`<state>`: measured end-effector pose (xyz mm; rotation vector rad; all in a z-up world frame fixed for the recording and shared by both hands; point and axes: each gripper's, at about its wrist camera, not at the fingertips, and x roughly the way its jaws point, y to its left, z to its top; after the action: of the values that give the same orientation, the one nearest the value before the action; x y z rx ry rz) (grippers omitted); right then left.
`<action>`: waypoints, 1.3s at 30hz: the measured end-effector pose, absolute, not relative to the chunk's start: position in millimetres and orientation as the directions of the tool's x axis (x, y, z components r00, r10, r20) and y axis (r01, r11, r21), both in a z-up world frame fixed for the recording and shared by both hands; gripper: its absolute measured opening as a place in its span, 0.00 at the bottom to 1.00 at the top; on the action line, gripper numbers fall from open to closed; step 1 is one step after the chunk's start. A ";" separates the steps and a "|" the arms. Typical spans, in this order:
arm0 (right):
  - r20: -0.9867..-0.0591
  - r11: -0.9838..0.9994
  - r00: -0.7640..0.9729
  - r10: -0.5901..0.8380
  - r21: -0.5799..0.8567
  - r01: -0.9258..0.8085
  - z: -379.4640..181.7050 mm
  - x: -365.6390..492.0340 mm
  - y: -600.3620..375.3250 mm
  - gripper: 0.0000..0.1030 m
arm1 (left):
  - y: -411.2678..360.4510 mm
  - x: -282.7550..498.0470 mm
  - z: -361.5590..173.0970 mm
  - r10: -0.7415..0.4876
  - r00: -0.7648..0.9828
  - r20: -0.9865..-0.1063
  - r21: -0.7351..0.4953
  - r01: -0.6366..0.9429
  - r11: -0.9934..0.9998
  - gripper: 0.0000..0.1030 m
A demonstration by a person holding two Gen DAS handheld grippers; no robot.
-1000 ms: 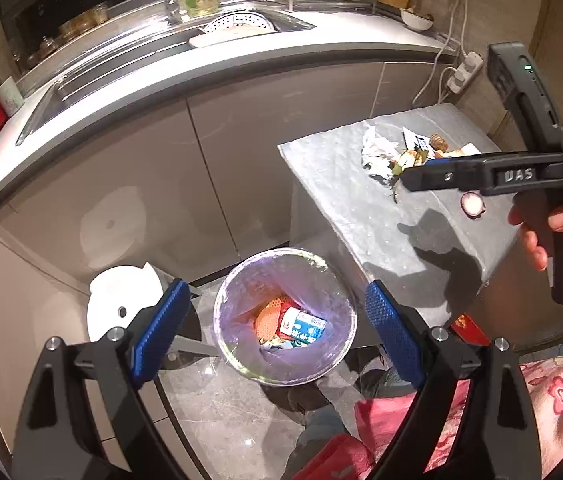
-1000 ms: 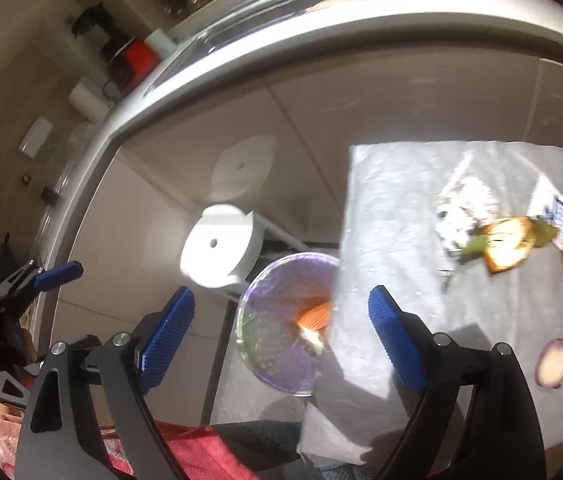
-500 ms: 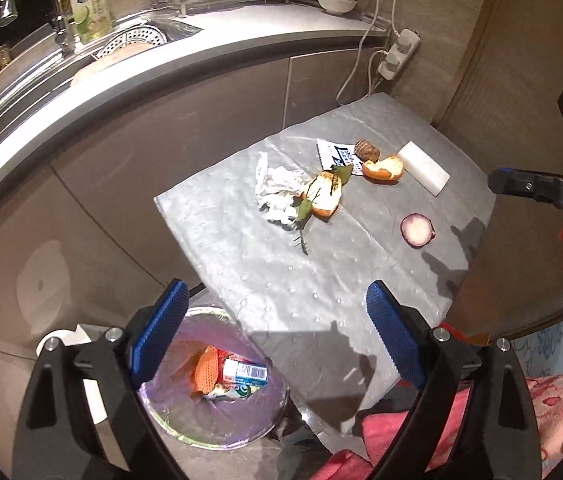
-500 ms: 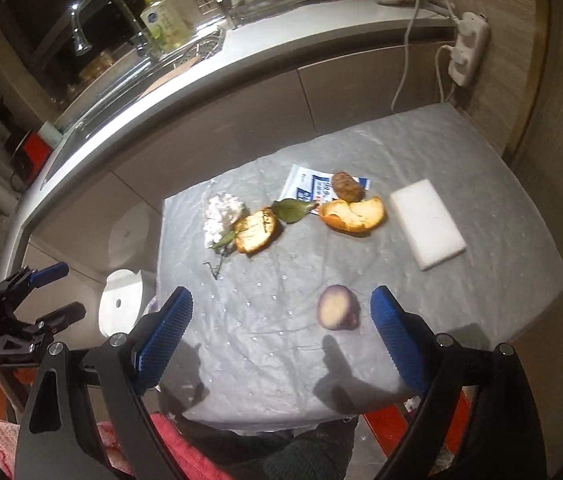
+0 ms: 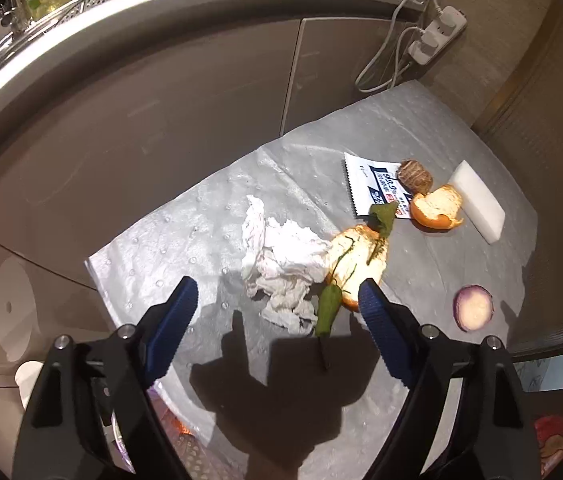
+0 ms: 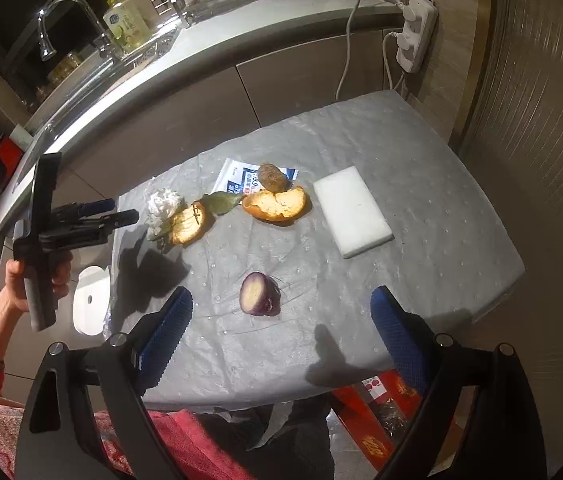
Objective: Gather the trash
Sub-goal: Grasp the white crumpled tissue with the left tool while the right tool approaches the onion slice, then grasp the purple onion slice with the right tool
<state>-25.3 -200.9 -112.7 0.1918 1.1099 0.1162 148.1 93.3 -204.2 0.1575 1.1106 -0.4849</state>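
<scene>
Grey dimpled padding covers the small table [image 6: 421, 168], and nearly all the rubbish I can see lies on it, so I judge the collecting has a good way to go. I take the white foam block [image 6: 351, 210] as my landmark. Just to its left sit an orange peel half [image 6: 275, 205] and a brown lumpy nut-like piece [image 6: 272, 177], both resting on a blue-and-white printed sachet [image 6: 237, 180]. Further left of the block lie a second orange peel with green leaves [image 5: 355, 266] and a crumpled white tissue [image 5: 281, 270], touching one another. Nearer me than the block, well apart from it, is a purple onion half [image 6: 259, 294].

My left gripper [image 5: 275, 304] hangs over the tissue with its blue pads spread wide and nothing between them. My right gripper [image 6: 281, 314] is likewise spread and empty, framing the onion half from above.

Below the table's left edge, far from the block, I glimpse something orange under the padding's corner; I cannot tell what it is. Seven pieces remain, by my count, if the block is rubbish too.
</scene>
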 end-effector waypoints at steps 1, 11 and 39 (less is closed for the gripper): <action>-0.881 0.979 0.435 0.185 0.206 0.002 -113.8 -24.0 -202.7 0.88 | 90.0 154.6 -211.4 -0.290 0.338 -0.896 -0.118 0.447 0.887 0.69; -0.887 0.975 0.412 0.208 0.221 -0.017 -122.4 -5.7 -210.5 0.88 | 75.0 170.2 -237.6 -0.239 0.296 -0.925 -0.102 0.413 0.905 0.22; -0.916 0.963 0.400 0.024 -0.086 -0.254 -234.2 -0.6 -96.0 0.71 | 160.6 -24.4 -107.7 -0.327 0.460 -0.825 -0.150 0.379 0.913 0.21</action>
<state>-0.6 -96.0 -234.2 -0.2253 1.1489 0.1775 -24.4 160.6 -107.7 0.0577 1.0026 -0.4345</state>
